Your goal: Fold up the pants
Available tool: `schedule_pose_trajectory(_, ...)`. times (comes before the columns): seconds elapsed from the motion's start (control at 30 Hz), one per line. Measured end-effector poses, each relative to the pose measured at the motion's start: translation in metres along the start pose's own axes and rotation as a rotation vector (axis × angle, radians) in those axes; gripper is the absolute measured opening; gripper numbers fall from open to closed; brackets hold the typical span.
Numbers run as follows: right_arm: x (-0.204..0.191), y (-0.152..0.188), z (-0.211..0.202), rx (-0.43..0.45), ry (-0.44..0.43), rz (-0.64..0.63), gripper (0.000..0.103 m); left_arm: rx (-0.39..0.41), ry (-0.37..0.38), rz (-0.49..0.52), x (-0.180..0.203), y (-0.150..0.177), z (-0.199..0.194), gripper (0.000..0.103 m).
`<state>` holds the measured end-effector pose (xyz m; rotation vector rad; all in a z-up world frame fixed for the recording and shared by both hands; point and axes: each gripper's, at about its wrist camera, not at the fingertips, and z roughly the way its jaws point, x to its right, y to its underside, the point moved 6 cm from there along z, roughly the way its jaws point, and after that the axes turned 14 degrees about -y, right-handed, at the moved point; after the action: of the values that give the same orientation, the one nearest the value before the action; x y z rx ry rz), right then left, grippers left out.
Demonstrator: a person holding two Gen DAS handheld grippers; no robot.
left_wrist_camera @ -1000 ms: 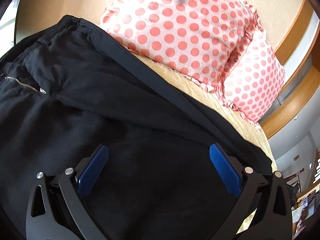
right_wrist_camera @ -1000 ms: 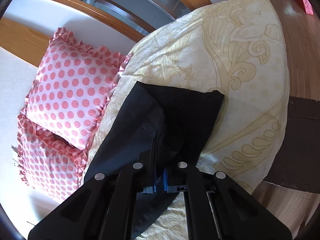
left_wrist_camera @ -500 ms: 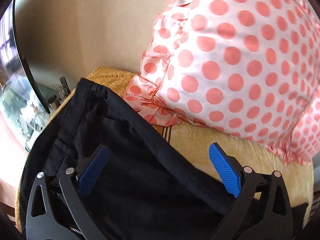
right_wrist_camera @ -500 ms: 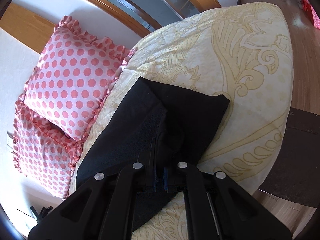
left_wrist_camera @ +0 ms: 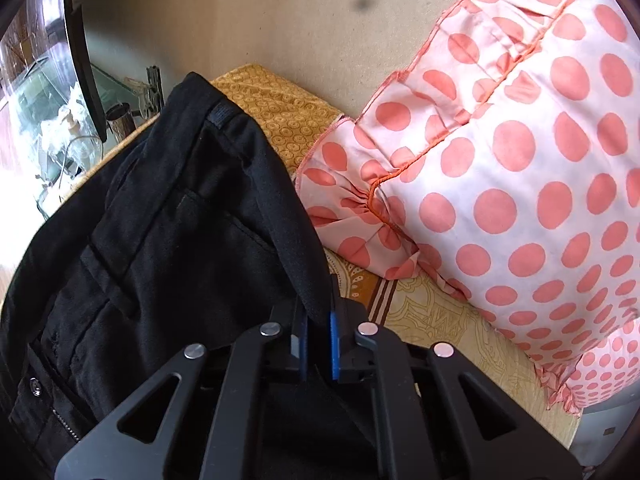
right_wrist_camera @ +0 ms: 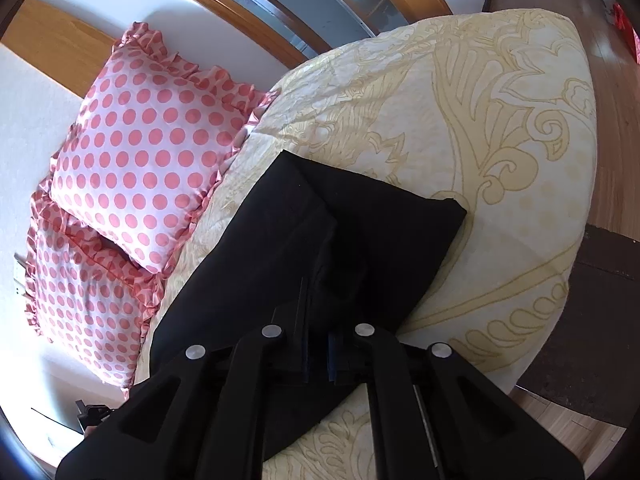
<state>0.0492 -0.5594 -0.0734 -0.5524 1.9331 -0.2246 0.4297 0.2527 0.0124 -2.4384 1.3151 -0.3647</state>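
Observation:
Black pants (left_wrist_camera: 160,248) lie on a bed with a yellow patterned cover (left_wrist_camera: 436,316). In the left wrist view their waistband with belt loops, pocket and zip fills the left half, and my left gripper (left_wrist_camera: 318,344) is shut on the waistband's right edge, blue pads (left_wrist_camera: 334,346) pinching the cloth. In the right wrist view the leg end of the pants (right_wrist_camera: 360,232) lies folded over on the bedcover (right_wrist_camera: 500,152), and my right gripper (right_wrist_camera: 318,352) is shut on a raised fold of that black cloth.
Two pink pillows with coral dots (left_wrist_camera: 520,184) (right_wrist_camera: 148,160) lean against the headboard wall (left_wrist_camera: 280,8), close to the pants' edge. A glass side table with small items (left_wrist_camera: 60,128) stands past the bed's left corner. Wooden floor (right_wrist_camera: 612,80) lies beyond the bed's foot.
My left gripper swept along the pants to the waistband near the pillow and its wide jaws closed on the cloth edge. The right gripper kept still, holding its fold.

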Motion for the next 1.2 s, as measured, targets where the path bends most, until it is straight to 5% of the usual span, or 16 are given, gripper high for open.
schedule_pose_trajectory(0.2,-0.001,-0.004,-0.002,-0.005,-0.017,-0.004,0.005,0.165,0.072,0.026,-0.038,0.023,-0.09,0.006)
schedule_pose_trajectory(0.47,-0.013,-0.022,-0.008,0.025,-0.048,-0.039,0.006,0.348,0.094,0.025,-0.139,0.124,-0.2,0.005)
schedule_pose_trajectory(0.6,-0.013,-0.031,-0.014,0.046,-0.049,-0.048,0.005,0.346,0.057,-0.019,-0.183,0.185,-0.2,0.005)
schedule_pose_trajectory(0.8,-0.003,-0.033,-0.013,0.042,-0.043,-0.026,0.005,0.218,-0.004,-0.099,-0.231,0.257,-0.131,0.004)
schedule_pose_trajectory(0.9,-0.003,-0.031,-0.012,0.037,-0.043,-0.021,0.006,0.217,-0.004,-0.136,-0.24,0.265,-0.123,0.018)
schedule_pose_trajectory(1.0,-0.002,-0.032,-0.014,0.04,-0.049,-0.017,0.006,0.273,-0.026,-0.215,-0.256,0.255,-0.137,0.067)
schedule_pose_trajectory(1.2,0.003,-0.032,-0.013,0.036,-0.047,-0.003,0.005,0.274,-0.055,-0.297,-0.28,0.221,-0.134,0.062)
